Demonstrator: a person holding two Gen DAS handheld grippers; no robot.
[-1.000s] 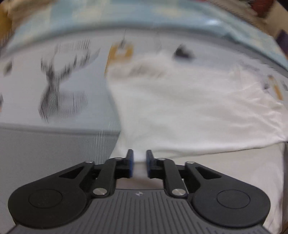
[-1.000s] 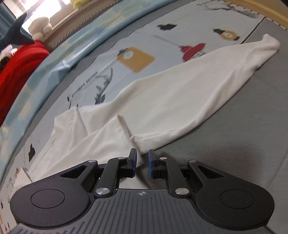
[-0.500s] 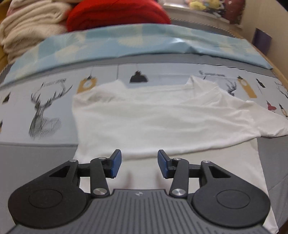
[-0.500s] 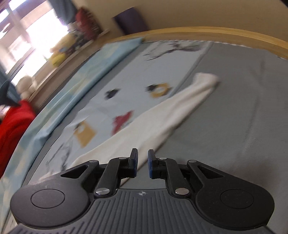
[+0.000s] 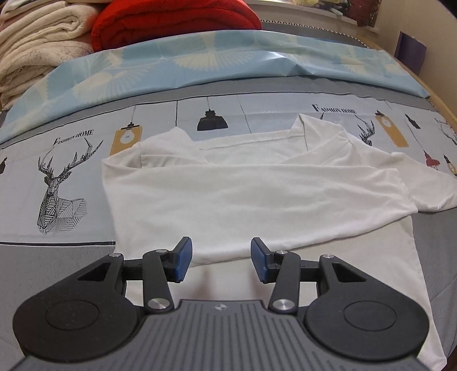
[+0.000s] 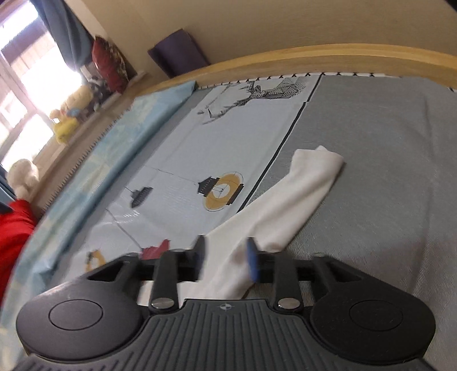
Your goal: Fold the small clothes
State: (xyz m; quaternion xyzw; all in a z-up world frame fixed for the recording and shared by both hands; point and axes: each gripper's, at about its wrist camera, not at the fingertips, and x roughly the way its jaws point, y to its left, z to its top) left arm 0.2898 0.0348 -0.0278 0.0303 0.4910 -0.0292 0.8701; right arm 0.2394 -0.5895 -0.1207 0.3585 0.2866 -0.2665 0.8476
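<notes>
Lying part-folded on the printed bed cover (image 5: 71, 182), the white T-shirt (image 5: 251, 194) has its top layer doubled over toward the camera; a lower layer sticks out beneath, along the near and right side. Its hem edge runs along the far side, with one corner flipped up at far right.

Left gripper (image 5: 220, 256): jaws apart, blue pads clear of the fabric, nothing clamped. It hovers over the near folded edge of the shirt, pointing steeply down.

Right gripper (image 6: 225, 256): jaws opening right now, fingertips motion-blurred. A long white strip of the shirt (image 6: 288, 205) runs forward from between the fingers to a rounded end on the grey part of the cover (image 6: 385, 171). Cloth sits in the gap, but the pads don't look pressed on it, so I read it as let go.

Background, left view: red blanket (image 5: 174, 20) and a stack of cream blankets (image 5: 37, 42) at the far edge, with a light-blue patterned sheet (image 5: 200, 57) in front of them. Right view: wooden bed rim (image 6: 328, 57), and plush toys (image 6: 68, 120) on the sill by the window.
</notes>
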